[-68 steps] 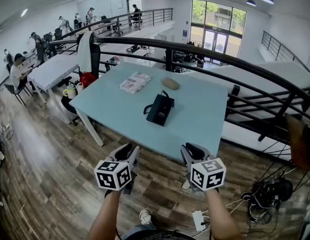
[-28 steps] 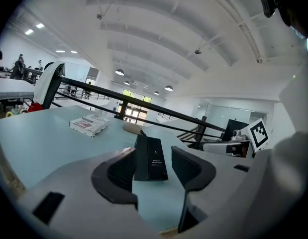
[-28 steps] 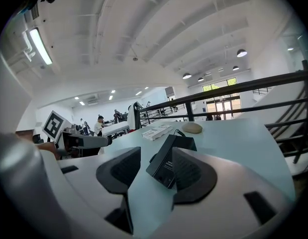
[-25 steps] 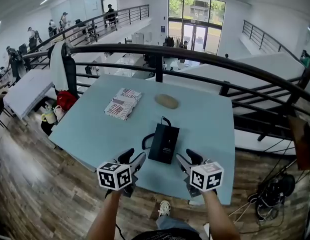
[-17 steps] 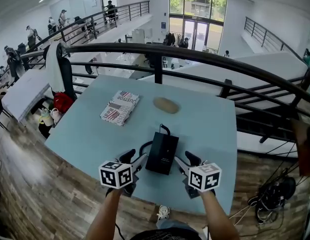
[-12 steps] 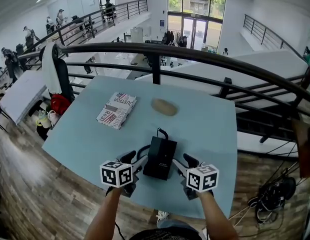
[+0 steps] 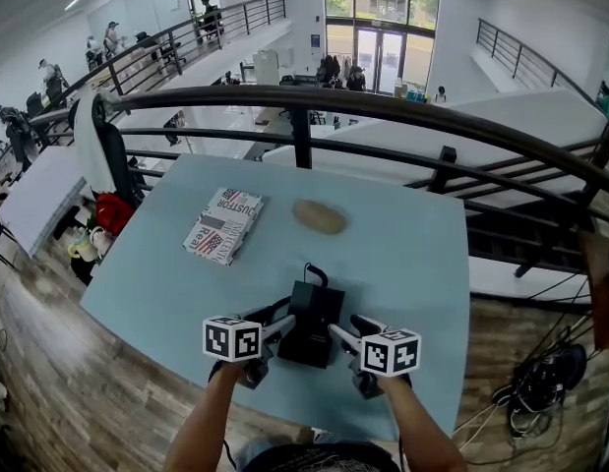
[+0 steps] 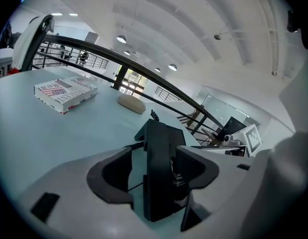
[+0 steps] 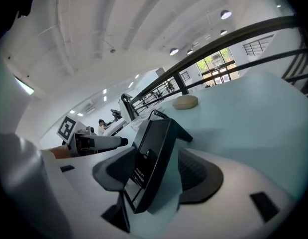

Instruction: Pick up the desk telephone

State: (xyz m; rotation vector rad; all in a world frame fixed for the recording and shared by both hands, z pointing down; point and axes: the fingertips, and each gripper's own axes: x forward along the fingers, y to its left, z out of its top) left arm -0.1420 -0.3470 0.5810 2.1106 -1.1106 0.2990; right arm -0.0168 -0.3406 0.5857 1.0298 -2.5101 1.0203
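Pale blue counter [image 7: 412, 264] beside a black railing [image 7: 383, 111] carried the black desk telephone [image 7: 312, 321] near its front edge, with a cord at the far end. My left gripper [image 7: 276, 326] and right gripper [image 7: 341, 334] flanked it, one at each long side, low over the surface. Both pairs of jaws were opening, with the telephone's body between each pair; neither had clamped onto it. Farther back lay a flat printed box [image 7: 223, 224] on the left and a tan oval object [image 7: 320, 216] near the middle, both well apart from the telephone.
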